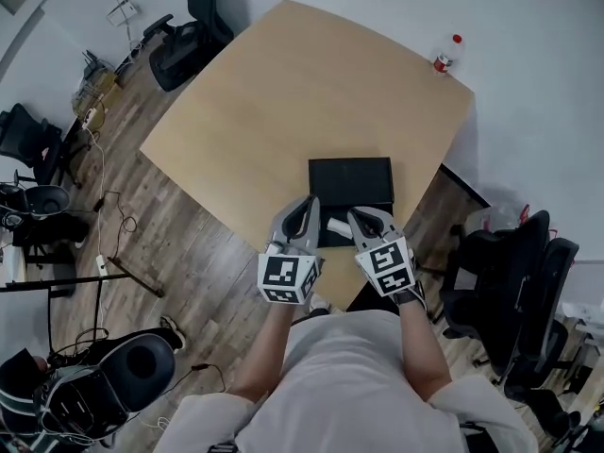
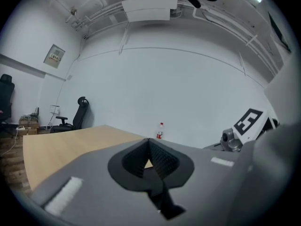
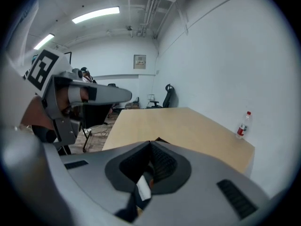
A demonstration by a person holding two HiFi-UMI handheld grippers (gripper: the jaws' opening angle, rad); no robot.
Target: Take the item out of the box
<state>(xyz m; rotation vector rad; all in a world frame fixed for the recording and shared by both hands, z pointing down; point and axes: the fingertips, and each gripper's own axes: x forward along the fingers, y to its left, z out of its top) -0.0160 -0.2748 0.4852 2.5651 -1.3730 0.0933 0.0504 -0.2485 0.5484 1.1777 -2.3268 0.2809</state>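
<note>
A black box (image 1: 350, 179) lies near the front edge of the wooden table (image 1: 283, 92). A white item (image 1: 337, 225) rests in its near part, between my two grippers. My left gripper (image 1: 310, 203) hovers at the box's near left corner, and its jaws meet at the tips (image 2: 149, 141) with nothing in them. My right gripper (image 1: 359, 218) hangs over the near right part, also shut (image 3: 150, 143). Something white (image 3: 143, 189) shows through the gap behind its tips; I cannot tell whether it is pinched.
A small bottle with a red cap (image 1: 444, 57) stands at the table's far right corner, also visible as the bottle (image 2: 160, 130) (image 3: 242, 124). Office chairs (image 1: 514, 272) crowd the right side, another chair (image 1: 189, 36) is at the far left, and cables and gear (image 1: 57, 206) lie on the floor.
</note>
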